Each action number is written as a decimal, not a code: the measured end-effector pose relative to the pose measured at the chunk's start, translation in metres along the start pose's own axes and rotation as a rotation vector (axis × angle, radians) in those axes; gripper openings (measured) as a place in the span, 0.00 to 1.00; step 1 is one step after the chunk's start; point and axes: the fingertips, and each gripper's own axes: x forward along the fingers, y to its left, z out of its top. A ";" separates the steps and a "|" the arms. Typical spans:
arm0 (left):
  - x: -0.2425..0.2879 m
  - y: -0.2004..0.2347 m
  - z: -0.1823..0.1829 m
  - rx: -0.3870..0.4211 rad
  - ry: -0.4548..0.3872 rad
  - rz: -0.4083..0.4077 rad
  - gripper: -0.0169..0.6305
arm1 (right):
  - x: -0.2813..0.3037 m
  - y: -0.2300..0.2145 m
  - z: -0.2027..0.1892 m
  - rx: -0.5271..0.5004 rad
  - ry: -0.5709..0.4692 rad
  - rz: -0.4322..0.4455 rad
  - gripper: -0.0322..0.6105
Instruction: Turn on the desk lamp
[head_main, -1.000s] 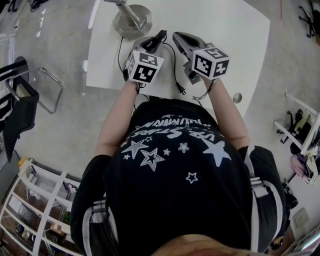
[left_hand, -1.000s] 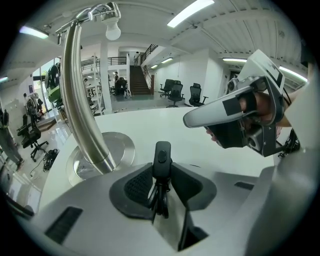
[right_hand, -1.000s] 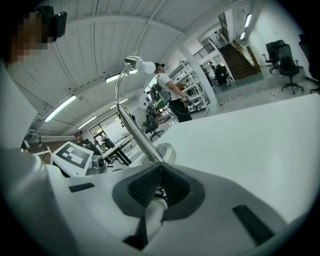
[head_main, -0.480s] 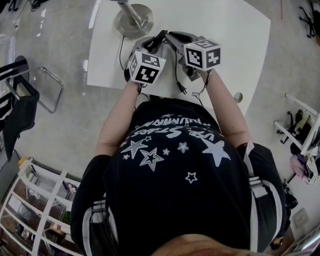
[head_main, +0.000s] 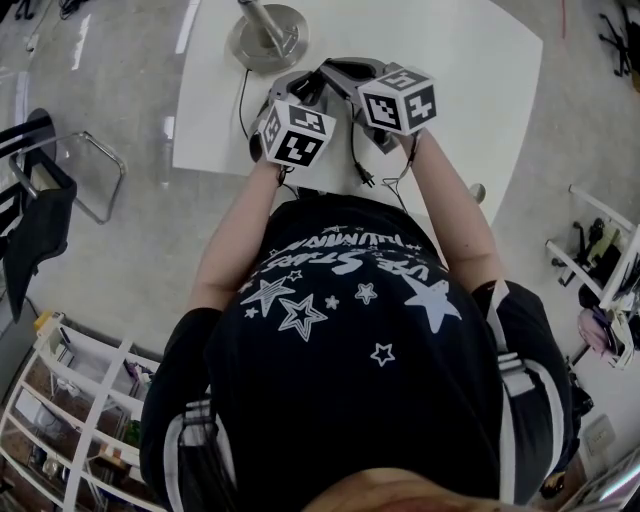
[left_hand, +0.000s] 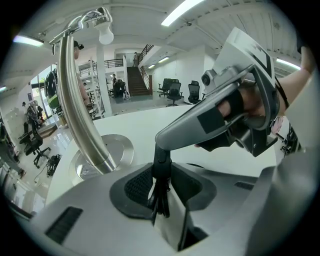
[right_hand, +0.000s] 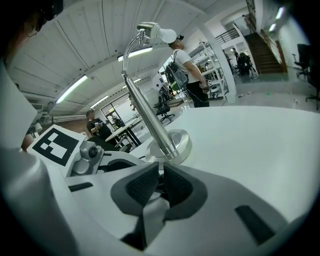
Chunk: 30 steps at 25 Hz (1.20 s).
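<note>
Your left tool (left_hand: 161, 187) is clamped on the black cord switch (left_hand: 161, 162); your right tool (right_hand: 161, 181), jaws together, has swung left so its tip is now at that switch. The desk lamp (head_main: 265, 40) stands just beyond, far left on the desk (head_main: 450, 80); pressing should come next

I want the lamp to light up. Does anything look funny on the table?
Yes. The cord's plug lies loose on the white table near the person, in no socket that shows. The left claw grips the cord switch, but an unplugged desk lamp probably would not light.
</note>
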 end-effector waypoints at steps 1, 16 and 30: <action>0.000 0.000 0.000 -0.002 0.000 -0.002 0.22 | 0.002 -0.001 -0.001 -0.009 0.011 -0.003 0.11; 0.002 -0.002 -0.002 0.004 -0.007 0.004 0.22 | 0.010 -0.007 -0.008 -0.145 0.079 -0.056 0.10; 0.002 -0.002 -0.003 0.006 -0.006 0.012 0.22 | 0.012 -0.008 -0.010 -0.151 0.085 -0.064 0.10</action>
